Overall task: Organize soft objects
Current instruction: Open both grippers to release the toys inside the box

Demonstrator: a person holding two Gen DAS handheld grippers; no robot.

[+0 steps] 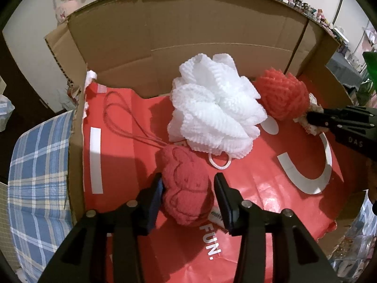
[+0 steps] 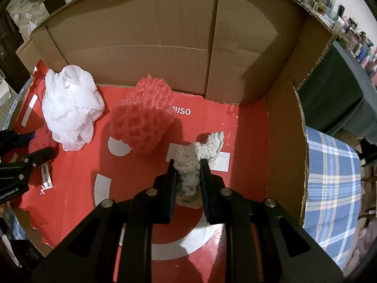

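A red knitted soft piece (image 1: 186, 188) with a long cord lies on the red bag at the bottom of the cardboard box (image 1: 188, 23). My left gripper (image 1: 188, 179) straddles it, open; the left pad touches it and the right pad stands just clear. A white mesh puff (image 1: 212, 110) and a red mesh puff (image 1: 282, 94) rest behind it. In the right wrist view my right gripper (image 2: 187, 162) is shut on a cream crocheted piece (image 2: 207, 146), low over the box floor. The red mesh puff (image 2: 141, 118) and white mesh puff (image 2: 70, 110) sit to its left.
Tall cardboard walls (image 2: 141, 35) close in the back and sides. A red printed paper bag (image 2: 247, 141) lines the floor. Blue plaid cloth (image 2: 329, 176) lies outside the box on both sides. Cluttered shelves run along the far right.
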